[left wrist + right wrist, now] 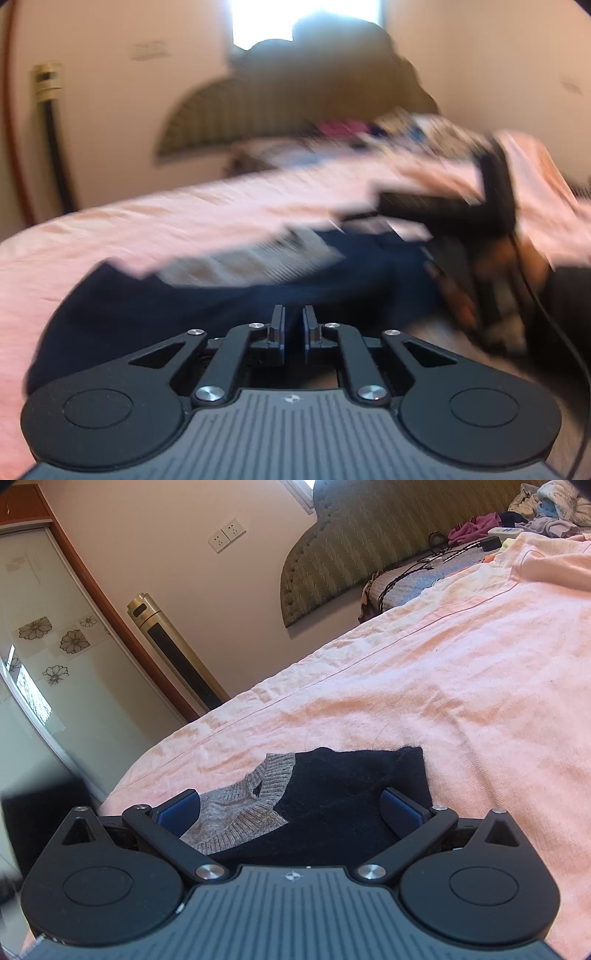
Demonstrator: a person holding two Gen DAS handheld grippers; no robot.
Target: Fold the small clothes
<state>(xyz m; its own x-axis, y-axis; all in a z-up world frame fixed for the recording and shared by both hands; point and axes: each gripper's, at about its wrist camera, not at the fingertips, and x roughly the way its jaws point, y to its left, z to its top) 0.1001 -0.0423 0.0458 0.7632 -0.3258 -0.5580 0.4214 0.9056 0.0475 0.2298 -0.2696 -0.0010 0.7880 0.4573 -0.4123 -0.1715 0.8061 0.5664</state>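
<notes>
Navy sweater (343, 812) with grey ribbed collar (258, 794) lying folded on pink bedspread (443, 686), right gripper (291, 808) spread wide above it, left gripper (293, 325) nearly closed on nothing, blurred over the sweater, headboard (369, 546) behind.

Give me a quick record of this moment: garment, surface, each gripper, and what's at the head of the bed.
garment: navy sweater with grey collar, lying partly folded
surface: pink bedspread
left gripper: fingers nearly shut, nothing visibly between them, over the sweater; view blurred
right gripper: open, fingers either side of the sweater, not pressing it
head of bed: padded headboard, clothes pile, cables
beside bed: gold tower fan, wardrobe
</notes>
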